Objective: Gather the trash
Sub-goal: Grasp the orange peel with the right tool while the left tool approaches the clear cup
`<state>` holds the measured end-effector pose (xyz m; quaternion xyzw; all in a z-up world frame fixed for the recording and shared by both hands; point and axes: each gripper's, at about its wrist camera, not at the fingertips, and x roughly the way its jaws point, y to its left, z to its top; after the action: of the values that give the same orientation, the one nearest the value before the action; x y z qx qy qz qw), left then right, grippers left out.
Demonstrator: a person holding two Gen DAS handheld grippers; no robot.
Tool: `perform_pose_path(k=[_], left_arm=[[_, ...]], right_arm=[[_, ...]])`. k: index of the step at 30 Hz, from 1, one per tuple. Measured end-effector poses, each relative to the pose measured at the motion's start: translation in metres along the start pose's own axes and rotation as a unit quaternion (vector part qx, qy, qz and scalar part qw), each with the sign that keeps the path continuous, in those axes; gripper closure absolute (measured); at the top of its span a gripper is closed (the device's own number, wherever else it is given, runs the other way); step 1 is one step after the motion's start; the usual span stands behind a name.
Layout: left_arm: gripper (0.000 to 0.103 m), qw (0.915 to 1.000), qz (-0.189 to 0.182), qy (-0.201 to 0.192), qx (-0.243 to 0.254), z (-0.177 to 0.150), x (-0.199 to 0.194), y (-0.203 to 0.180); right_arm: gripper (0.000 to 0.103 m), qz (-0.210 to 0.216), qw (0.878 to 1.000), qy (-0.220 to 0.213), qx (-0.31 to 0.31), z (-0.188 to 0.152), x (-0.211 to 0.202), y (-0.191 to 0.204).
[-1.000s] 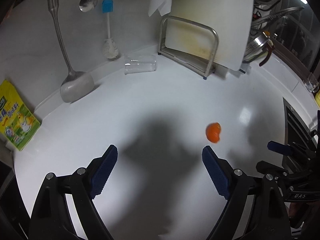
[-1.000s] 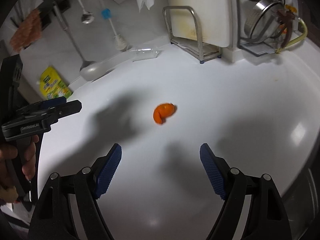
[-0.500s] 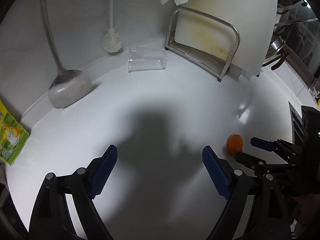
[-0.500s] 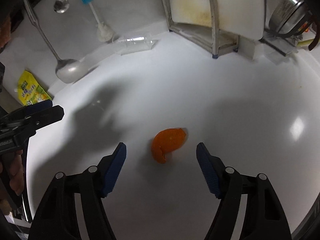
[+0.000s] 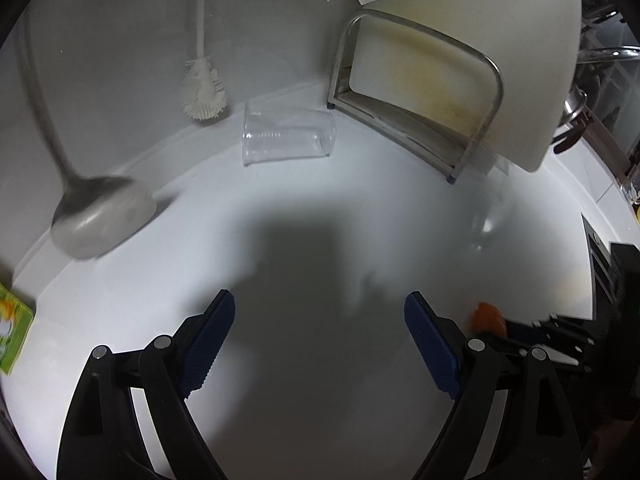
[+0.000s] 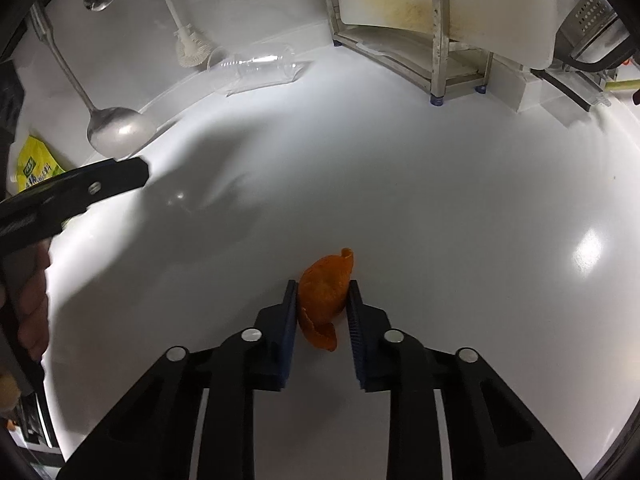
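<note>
An orange peel (image 6: 324, 292) lies on the white counter (image 6: 440, 208). My right gripper (image 6: 322, 300) has closed its blue pads on both sides of the peel and grips it at counter level. The peel also shows in the left wrist view (image 5: 486, 316) at the far right, beside the right gripper's black frame. My left gripper (image 5: 318, 328) is open and empty over the counter, facing a clear plastic cup (image 5: 286, 136) that lies on its side by the back wall. The cup also shows in the right wrist view (image 6: 256, 68).
A metal rack with a white cutting board (image 5: 452, 80) stands at the back right. A ladle (image 5: 92, 216) and a bottle brush (image 5: 204, 92) hang against the back wall. A yellow-green packet (image 5: 12, 332) lies at the left edge. Pots (image 6: 592, 28) sit far right.
My right gripper moved forward and down onto the orange peel and shut on it. My left gripper moved forward toward the plastic cup and stayed open.
</note>
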<state>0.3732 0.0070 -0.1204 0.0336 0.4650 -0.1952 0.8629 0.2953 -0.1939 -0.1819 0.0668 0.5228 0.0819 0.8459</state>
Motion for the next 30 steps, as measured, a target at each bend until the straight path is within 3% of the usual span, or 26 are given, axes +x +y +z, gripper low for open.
perform_pose_path(k=[9, 16, 21, 30], left_arm=[[0.019, 0.9991, 0.020, -0.034, 0.013, 0.045, 0.034, 0.007], [0.018, 0.9983, 0.025, -0.052, 0.005, 0.079, 0.054, 0.010], [0.014, 0.9958, 0.059, -0.064, 0.027, 0.093, 0.073, -0.002], [0.008, 0.9934, 0.098, -0.060, 0.000, 0.118, 0.109, -0.009]], right_arm=[[0.086, 0.018, 0.999, -0.035, 0.023, 0.005, -0.031, -0.005], [0.086, 0.023, 0.999, -0.028, 0.039, -0.011, -0.037, -0.007], [0.086, 0.025, 0.999, -0.027, 0.039, -0.026, -0.043, 0.000], [0.086, 0.042, 0.998, -0.027, 0.037, -0.044, -0.057, 0.005]])
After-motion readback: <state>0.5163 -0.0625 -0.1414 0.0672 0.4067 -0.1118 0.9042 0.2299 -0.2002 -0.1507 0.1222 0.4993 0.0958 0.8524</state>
